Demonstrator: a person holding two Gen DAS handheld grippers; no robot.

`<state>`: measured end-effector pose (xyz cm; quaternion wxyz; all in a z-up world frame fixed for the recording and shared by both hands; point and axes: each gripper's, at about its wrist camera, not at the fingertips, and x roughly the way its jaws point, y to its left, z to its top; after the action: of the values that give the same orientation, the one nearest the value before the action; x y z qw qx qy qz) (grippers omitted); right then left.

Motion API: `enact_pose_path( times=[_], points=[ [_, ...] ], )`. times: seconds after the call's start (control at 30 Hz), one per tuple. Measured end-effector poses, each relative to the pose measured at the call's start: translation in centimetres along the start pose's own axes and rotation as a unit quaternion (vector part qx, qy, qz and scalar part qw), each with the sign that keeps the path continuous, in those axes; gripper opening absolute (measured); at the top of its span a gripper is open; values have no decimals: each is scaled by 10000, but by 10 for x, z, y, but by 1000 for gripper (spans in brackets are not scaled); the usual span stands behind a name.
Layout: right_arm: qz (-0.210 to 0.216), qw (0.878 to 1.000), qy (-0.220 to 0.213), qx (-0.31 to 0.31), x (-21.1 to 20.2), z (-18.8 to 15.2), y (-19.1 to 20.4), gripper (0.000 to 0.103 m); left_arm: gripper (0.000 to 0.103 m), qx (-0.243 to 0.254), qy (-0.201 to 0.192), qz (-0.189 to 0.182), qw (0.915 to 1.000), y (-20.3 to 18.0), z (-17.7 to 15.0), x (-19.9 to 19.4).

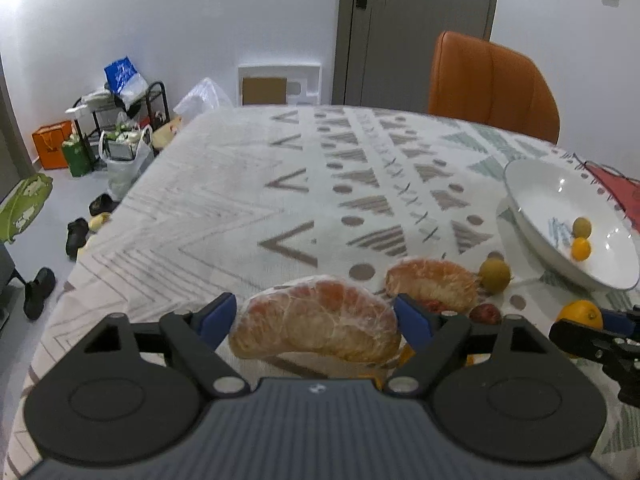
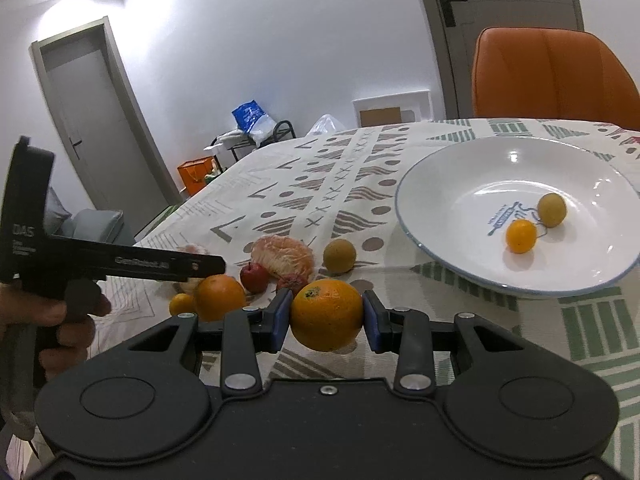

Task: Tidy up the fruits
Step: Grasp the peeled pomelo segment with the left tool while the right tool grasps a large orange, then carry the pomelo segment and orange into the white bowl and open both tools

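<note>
Left gripper [image 1: 316,320]: blue pads are pressing on both ends of a peeled, wrapped grapefruit piece [image 1: 316,322], which is riding clear above the tablecloth [image 1: 224,184].
Right gripper [image 2: 326,316]: its pads are clamping an orange [image 2: 327,314] by the sides, lifted off the cloth and sitting just short of the bowl.
Fruit pile: a second grapefruit piece [image 2: 284,255], a small red fruit [image 2: 255,277], another orange [image 2: 220,297] and a tiny orange fruit [image 2: 181,304] are waiting close together on the cloth; a greenish round fruit [image 2: 339,255] is lying between them and the bowl.
Bowl [image 2: 440,168]: white, standing further off to the right, and holding a small orange fruit [image 2: 521,235] and a greenish one [image 2: 551,210], touching or nearly so.
Stage: both hands are likely carrying their loads toward the bowl; most fruit is not yet in.
Risk, orange: it is round and gripped only across its middle, so a jolt could be rolling it out onto the table.
Risk, grapefruit: soft flesh could be squashing or sliding in its wrap under a hard squeeze.
Risk, bowl: both tools arriving together could be bumping each other or the rim.
</note>
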<state>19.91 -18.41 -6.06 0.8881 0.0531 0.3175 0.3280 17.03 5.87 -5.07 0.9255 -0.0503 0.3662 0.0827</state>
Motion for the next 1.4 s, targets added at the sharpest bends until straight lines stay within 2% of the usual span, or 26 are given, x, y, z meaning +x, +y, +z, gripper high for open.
enact_pose_path(
  times=[0.1,0.3,0.93,1.4],
  points=[
    [-61,9999,-107,34,-5,2,-3,36,84,131,-231,-53,9996,-8,4,-10],
    [-219,9994,-261,116,-15,5,-14,36,84,252,-411,-323,9983,-32,9,-20],
    [-986,9923,-673,330,-53,16,-69,36,84,621,-643,-1155,9893,-118,25,-11],
    [-1069,9917,-590,393,-41,16,-107,37,84,858,-542,-1162,9880,-164,37,20]
  ],
)
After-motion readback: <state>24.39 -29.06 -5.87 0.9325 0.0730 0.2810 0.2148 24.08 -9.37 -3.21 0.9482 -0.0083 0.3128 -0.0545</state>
